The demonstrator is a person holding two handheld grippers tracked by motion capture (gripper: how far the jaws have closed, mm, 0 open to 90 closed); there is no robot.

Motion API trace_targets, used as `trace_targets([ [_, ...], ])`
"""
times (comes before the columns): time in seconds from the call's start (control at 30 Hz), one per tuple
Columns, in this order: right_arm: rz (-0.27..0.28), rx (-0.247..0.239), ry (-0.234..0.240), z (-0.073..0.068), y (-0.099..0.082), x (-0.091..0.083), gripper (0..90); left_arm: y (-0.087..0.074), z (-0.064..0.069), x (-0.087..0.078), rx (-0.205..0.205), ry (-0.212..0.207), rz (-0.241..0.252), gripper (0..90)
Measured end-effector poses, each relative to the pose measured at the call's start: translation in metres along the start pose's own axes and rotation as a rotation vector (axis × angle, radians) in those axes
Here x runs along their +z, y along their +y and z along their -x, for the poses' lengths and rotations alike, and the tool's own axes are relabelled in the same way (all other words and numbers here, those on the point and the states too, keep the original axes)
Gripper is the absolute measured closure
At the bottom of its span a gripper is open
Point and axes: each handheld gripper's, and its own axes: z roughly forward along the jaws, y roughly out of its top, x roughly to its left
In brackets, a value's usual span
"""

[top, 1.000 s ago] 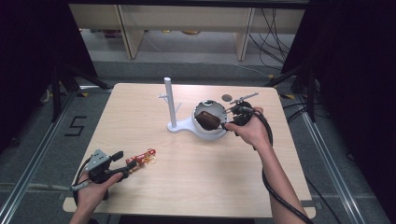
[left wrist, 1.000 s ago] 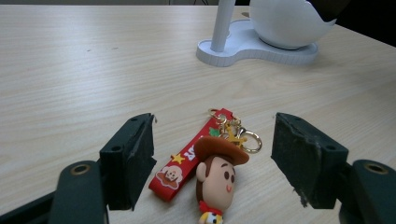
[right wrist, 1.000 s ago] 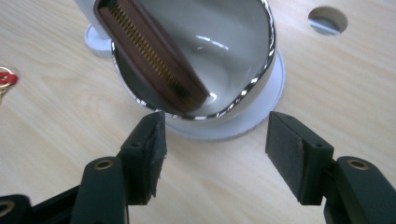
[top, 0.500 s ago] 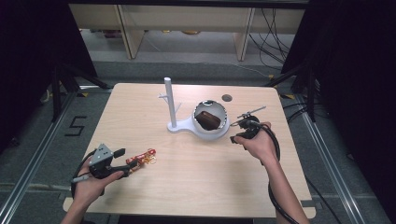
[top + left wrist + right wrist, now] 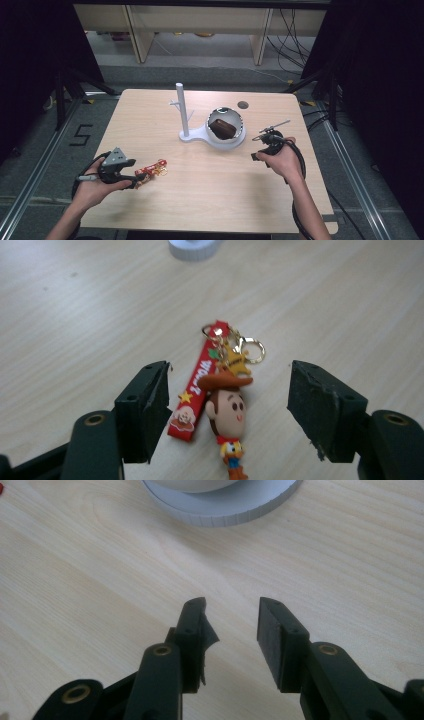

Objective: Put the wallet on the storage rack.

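The left gripper (image 5: 227, 405) is spread wide, its jaws just closing in a little around the cowboy keychain (image 5: 222, 405), which lies flat on the worktop (image 5: 210, 195) untouched; the right gripper (image 5: 231, 630) is half open and holds nothing. I think the jaws could pinch only the red strap (image 5: 196, 390); then the toy could swing or slip out.

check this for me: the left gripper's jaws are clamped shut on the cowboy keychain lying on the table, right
Not quite. The left gripper is open: in the left gripper view its jaws stand apart on either side of the cowboy keychain, touching nothing. The keychain does lie on the table.
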Motion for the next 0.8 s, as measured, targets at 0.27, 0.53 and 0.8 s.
trace_targets([
  [0.27,-0.022,-0.004,-0.002,0.001,-0.003,0.002,63.1,-0.002,0.008,0.017,0.018,-0.026,-0.145,34.9],
  [0.53,-0.035,-0.008,0.007,0.003,-0.006,0.008,61.7,-0.002,0.005,0.032,0.049,-0.039,-0.24,38.2],
  [0.8,-0.043,-0.007,0.016,0.003,-0.007,0.009,60.5,0.0,0.003,0.039,0.032,-0.049,-0.256,43.9],
])
